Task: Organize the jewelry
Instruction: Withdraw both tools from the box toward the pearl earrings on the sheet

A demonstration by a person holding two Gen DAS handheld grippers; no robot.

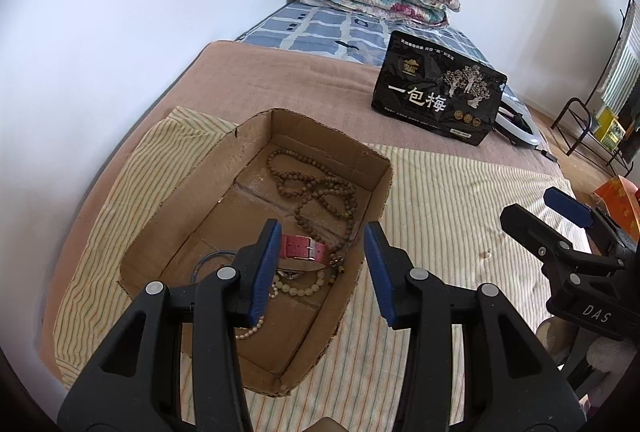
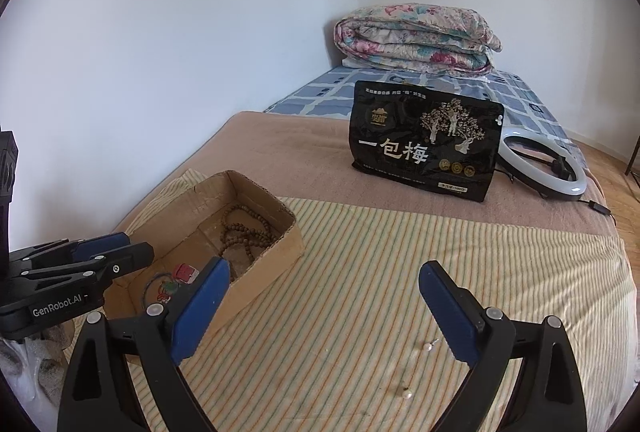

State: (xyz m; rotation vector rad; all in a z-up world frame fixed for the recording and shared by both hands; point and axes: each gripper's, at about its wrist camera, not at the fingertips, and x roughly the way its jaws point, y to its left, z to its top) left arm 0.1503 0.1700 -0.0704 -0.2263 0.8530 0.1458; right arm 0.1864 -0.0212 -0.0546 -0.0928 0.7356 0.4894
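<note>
- We find the right gripper [image 2: 324,312] wide open and empty, above the striped cloth [image 2: 440,252] near the bed's front edge.
- Two pearl earrings [image 2: 429,346] lie loose on the cloth just beside its right finger: light, tiny, prone to roll; we judge a pinch on the bead best.
- The left gripper [image 1: 320,272] hangs open and empty over the cardboard box [image 1: 380,191], which holds the wooden beads [image 1: 316,187] and a pink watch strap [image 1: 300,247].

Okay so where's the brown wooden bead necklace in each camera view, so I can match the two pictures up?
Left wrist view: the wooden bead necklace lies centre frame, coiled in the far half of the cardboard box, beyond the pink watch strap.
Right wrist view: it sits left of centre, in the far end of the same box, past the left gripper.
Shared landmark: the black snack bag standing on the bed beyond the box.
</note>
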